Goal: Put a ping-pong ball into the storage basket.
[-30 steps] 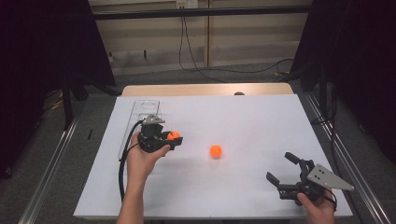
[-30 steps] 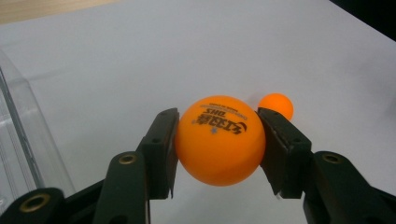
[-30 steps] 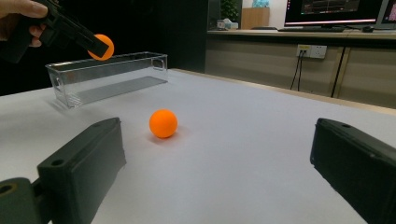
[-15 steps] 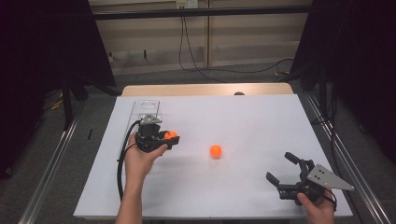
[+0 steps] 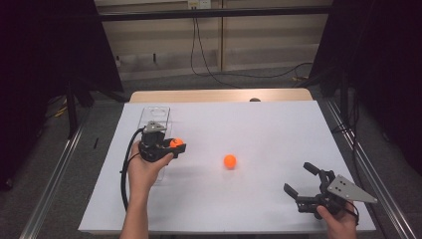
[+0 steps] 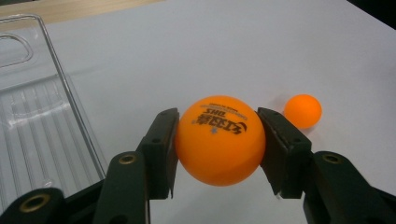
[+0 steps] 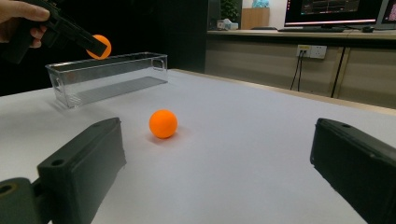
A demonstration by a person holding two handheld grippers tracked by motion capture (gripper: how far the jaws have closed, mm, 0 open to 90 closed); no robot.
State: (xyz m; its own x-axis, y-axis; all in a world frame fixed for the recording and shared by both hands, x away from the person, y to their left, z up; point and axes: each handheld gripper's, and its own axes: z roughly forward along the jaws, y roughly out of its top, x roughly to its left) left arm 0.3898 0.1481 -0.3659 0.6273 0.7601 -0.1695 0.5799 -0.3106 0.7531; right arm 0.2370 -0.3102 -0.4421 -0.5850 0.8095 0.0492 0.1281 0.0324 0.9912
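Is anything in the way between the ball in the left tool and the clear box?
Nothing visible is. The left tool holds the orange ball in the air right beside the clear box, whose top is open. The other ball lies farther off on the table.

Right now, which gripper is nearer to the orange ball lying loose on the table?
Left. The left gripper, shut on another ball, is up beside the clear tray, somewhat nearer the loose ball. The right gripper rests open near the table's front right edge.
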